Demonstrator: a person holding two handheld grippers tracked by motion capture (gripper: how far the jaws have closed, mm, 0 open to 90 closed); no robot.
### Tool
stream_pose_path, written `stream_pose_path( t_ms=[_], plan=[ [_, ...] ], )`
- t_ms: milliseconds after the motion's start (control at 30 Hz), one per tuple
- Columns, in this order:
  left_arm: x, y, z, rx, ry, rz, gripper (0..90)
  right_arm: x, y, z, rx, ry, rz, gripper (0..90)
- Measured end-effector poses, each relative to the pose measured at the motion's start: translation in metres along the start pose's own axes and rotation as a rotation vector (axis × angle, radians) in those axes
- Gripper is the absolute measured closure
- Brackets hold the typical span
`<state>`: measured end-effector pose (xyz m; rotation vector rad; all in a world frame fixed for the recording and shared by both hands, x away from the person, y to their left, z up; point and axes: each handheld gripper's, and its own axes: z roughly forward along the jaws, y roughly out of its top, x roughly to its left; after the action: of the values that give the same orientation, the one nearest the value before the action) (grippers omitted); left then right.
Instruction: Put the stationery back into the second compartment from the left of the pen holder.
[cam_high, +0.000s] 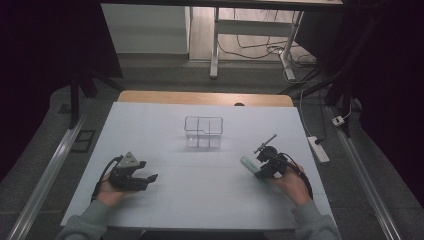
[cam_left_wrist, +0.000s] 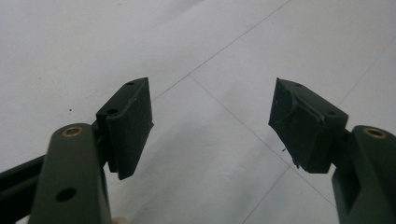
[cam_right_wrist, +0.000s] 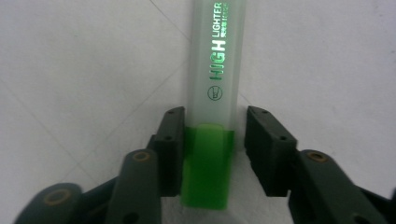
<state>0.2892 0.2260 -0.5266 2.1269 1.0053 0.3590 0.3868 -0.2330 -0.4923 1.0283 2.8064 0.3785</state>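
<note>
White table (cam_high: 200, 200): lying under everything, faint seam lines crossing it.
Clear divided container (cam_high: 203, 131): standing at the middle, toward the far side, well apart from both grippers, nothing blocking it.
Left gripper (cam_high: 146, 180): resting near-left, jaws gaping with nothing between.
Right gripper (cam_high: 259, 170): sitting near-right, jaws straddling the highlighter; left pad touching, right pad showing a slim gap.
Green highlighter (cam_right_wrist: 212, 93): lying on the table, cap end between those jaws.

Dim room, white-covered table (cam_high: 150, 200) with wooden far edge, grey floor (cam_high: 165, 75), white cabinet (cam_high: 145, 27) behind, white desk legs (cam_high: 215, 50) with tangled cables (cam_high: 260, 47), power strip (cam_high: 318, 149) at right, dark curtains either side
</note>
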Motion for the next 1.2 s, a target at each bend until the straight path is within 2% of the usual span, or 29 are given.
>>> stream_pose_path(
  t_ms=[133, 500, 600, 800, 967, 1200],
  plan=[
    [-0.001, 0.000, 0.000, 0.003, 0.002, 0.005, 29.6, 0.005, 0.003, 0.001, 0.021, -0.018, -0.006, 65.4],
    [0.002, 0.000, -0.001, -0.003, 0.009, -0.001, 29.7, 0.004, 0.003, -0.001, 0.019, -0.002, -0.005, 66.5],
    [0.002, 0.000, -0.001, -0.002, 0.010, 0.002, 29.7, 0.002, 0.001, -0.004, -0.015, 0.019, 0.001, 66.5],
    [0.000, 0.000, 0.000, 0.005, 0.016, 0.014, 29.7, 0.001, -0.002, -0.016, -0.090, 0.018, 0.015, 66.5],
    [0.000, 0.000, 0.000, 0.012, 0.017, 0.027, 29.7, 0.006, 0.001, -0.026, -0.138, 0.019, -0.006, 66.5],
    [-0.003, 0.002, -0.001, 0.013, 0.019, 0.048, 29.8, 0.016, 0.006, -0.029, -0.177, 0.057, -0.034, 66.5]
  ],
)
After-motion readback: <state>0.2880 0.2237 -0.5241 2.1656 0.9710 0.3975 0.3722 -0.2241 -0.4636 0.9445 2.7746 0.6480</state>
